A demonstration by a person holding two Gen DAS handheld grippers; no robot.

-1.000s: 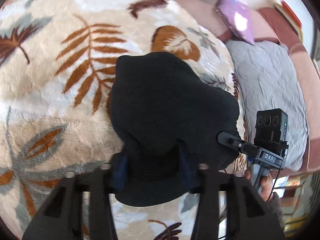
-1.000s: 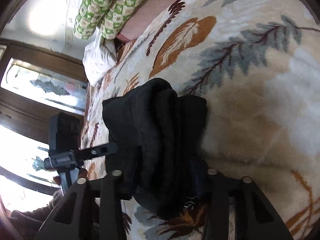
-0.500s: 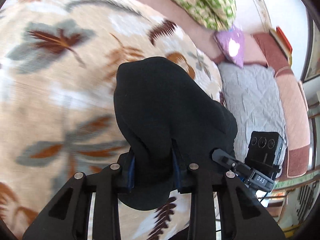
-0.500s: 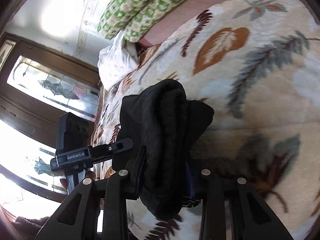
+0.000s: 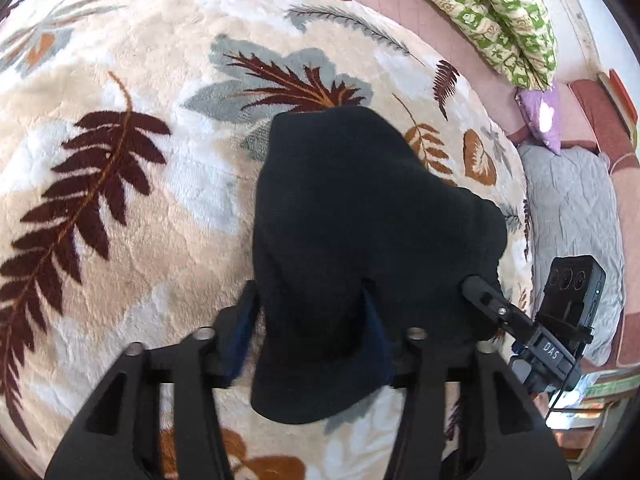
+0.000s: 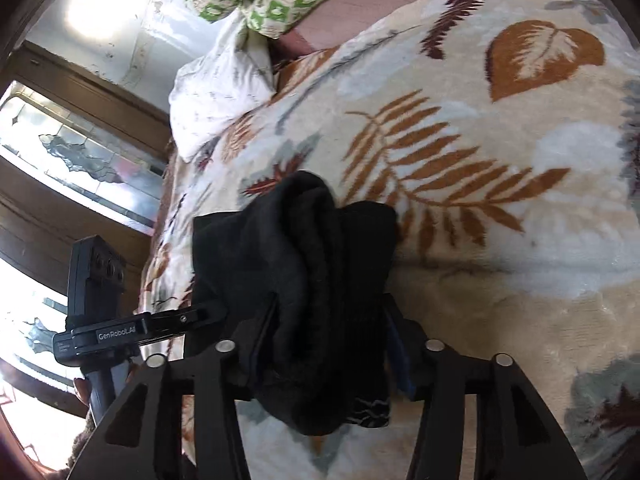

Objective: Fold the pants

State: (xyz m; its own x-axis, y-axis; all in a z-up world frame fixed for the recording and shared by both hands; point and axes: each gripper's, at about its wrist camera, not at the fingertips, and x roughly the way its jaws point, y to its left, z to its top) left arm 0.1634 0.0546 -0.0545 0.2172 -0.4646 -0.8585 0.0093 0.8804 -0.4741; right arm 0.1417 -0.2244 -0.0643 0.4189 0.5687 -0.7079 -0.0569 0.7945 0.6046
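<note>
The black pants (image 5: 352,216) are bunched into a thick folded bundle held over the leaf-patterned blanket (image 5: 120,168). My left gripper (image 5: 312,316) is shut on one end of the bundle, the cloth filling the gap between its fingers. My right gripper (image 6: 328,328) is shut on the other end of the pants (image 6: 304,256). The right gripper also shows in the left wrist view (image 5: 480,300), touching the bundle's right side. The left gripper shows in the right wrist view (image 6: 200,314) at the bundle's left side.
A green-patterned pillow (image 5: 492,12) and a purple cushion (image 5: 540,116) lie at the bed's far edge. A grey quilt (image 5: 572,216) lies to the right. A white pillow (image 6: 216,84) and a window (image 6: 60,152) are on the left.
Both grippers have carried the bundle across the blanket; the pattern beneath has shifted. The jaws stay closed on the cloth.
</note>
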